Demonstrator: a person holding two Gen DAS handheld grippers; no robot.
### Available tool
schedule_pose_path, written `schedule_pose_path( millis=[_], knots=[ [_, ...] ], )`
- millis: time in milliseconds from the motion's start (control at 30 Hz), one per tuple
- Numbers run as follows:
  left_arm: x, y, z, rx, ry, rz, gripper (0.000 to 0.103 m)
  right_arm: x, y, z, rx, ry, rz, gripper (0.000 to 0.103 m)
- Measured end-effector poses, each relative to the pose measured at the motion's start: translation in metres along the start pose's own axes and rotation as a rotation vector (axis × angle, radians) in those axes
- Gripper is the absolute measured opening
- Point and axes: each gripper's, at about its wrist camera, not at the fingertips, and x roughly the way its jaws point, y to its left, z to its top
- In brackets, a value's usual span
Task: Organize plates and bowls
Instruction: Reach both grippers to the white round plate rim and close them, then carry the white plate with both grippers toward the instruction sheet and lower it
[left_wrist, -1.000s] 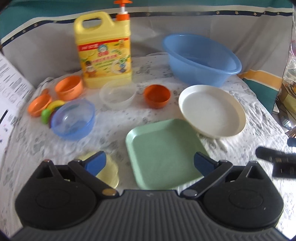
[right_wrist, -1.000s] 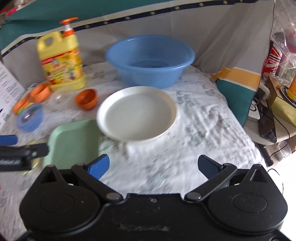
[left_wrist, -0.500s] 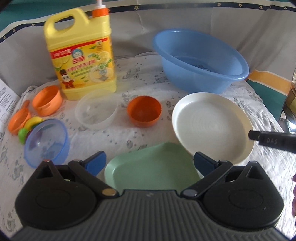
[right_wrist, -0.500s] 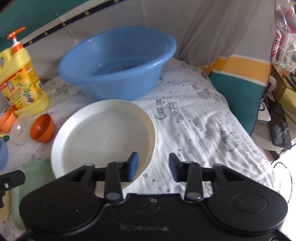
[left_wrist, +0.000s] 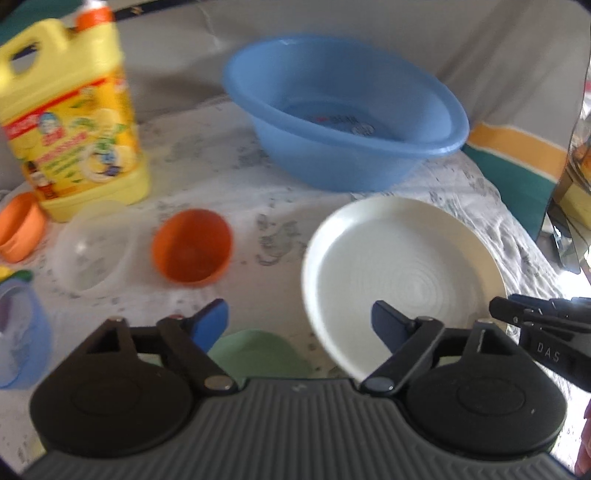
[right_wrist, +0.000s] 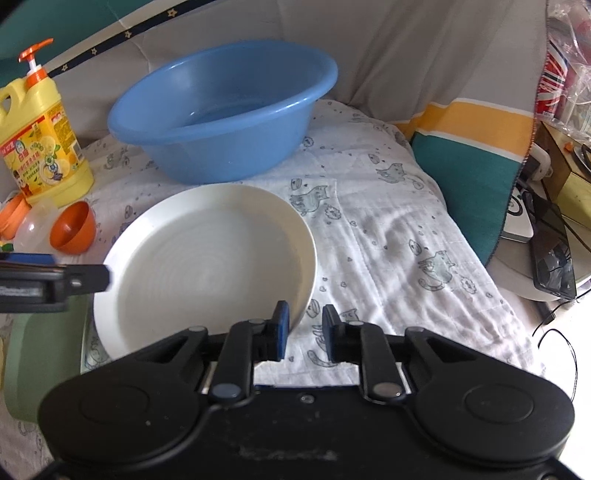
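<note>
Basin (right_wrist: 221, 110) behind plate (right_wrist: 207, 266), bottle (right_wrist: 40, 140) left

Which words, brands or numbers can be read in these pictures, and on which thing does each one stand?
"DAS": on the black body of the right gripper, seen from the left wrist view.
Label of the yellow detergent bottle: Chinese characters and a cartoon figure, too small and blurred to read.
Print on the bottom inside the blue basin: red and dark marks, blurred, not readable.
Red, white and blue package at the far right: no readable text.
</note>
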Motion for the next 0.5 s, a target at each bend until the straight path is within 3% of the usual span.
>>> schedule_pose_path(
  millis=[267, 433, 500],
  knots=[
    [0.029, -0.012, 0.005, 0.056, 0.044, -0.01, 0.049, 0.012, 0.0, 0.005, 0.026, -0.013, 0.017, 0.024],
    [0.034, -0.013, 0.001, 0.07, 0.029, -0.01, 0.046, 0.017, 0.003, 0.009, 0.027, -0.04, 0.011, 0.024],
    [0.033, -0.019, 0.001, 0.097, 0.026, -0.019, 0.034, 0.017, 0.009, 0.011, 0.013, -0.041, 0.0, 0.026]
  ],
)
